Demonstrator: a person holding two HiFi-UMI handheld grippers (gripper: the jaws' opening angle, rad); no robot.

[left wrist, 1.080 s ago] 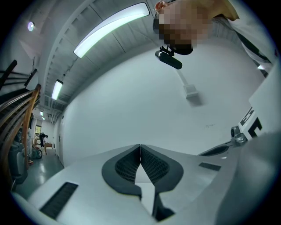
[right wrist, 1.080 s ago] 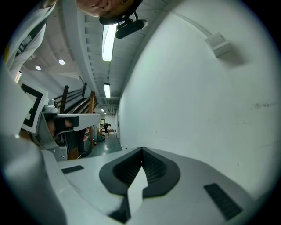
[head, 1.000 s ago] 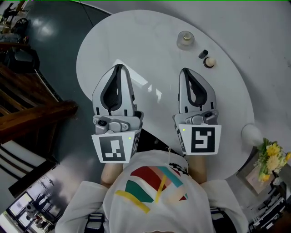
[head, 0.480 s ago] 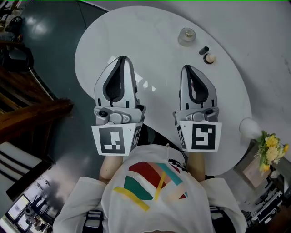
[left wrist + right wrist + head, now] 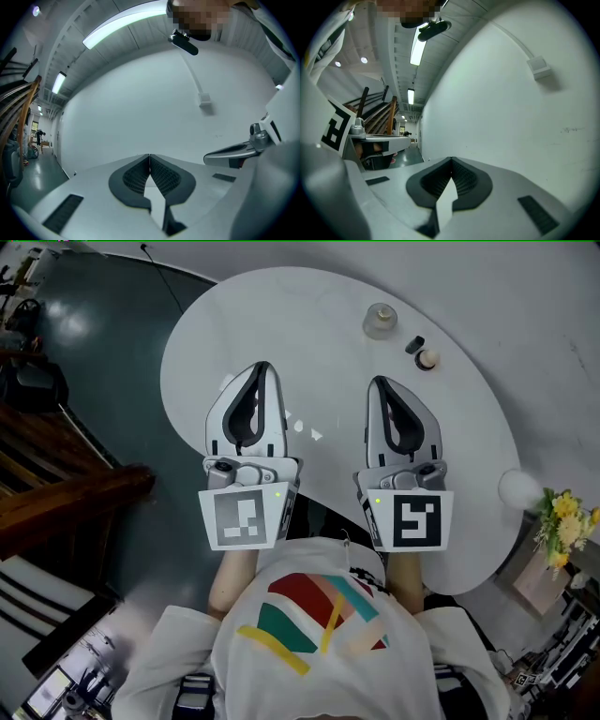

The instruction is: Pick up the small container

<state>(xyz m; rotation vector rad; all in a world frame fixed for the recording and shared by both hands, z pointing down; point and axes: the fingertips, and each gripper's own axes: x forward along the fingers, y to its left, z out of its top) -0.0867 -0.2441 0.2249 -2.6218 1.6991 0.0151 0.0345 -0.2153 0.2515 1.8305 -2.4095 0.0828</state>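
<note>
Ahead of the right tool [image 5: 377, 382], on the far part of the white round bench [image 5: 281, 315], stands the small clear round container [image 5: 381, 321], upright and apart from the tool's tips; nothing touches it. Just right of that line, and nearer the tool, lie a small dark block [image 5: 413, 344] and a small round tan-topped piece [image 5: 428, 359], close beside each other. The clear vessel is taken here to be the task's object, though the tan-topped piece cannot be ruled out at this size.

Progress: judged from the layout, the task is at its beginning. No grasp has been made. The approach, the opening of the jaws, the closure on the container and the lift are all left to do.

Tools: the left tool [image 5: 262, 367] hangs over the bench to the left of the right tool, roughly level with it and well apart from the container. Both gripper views show the ribbed dark pads [image 5: 161, 176] meeting at the tips, jaws together with nothing between them; only a bare pale wall [image 5: 140, 108] lies beyond. Each tool is empty and touches nothing. The right one, being nearer, looks the likelier to make the pick.
</note>
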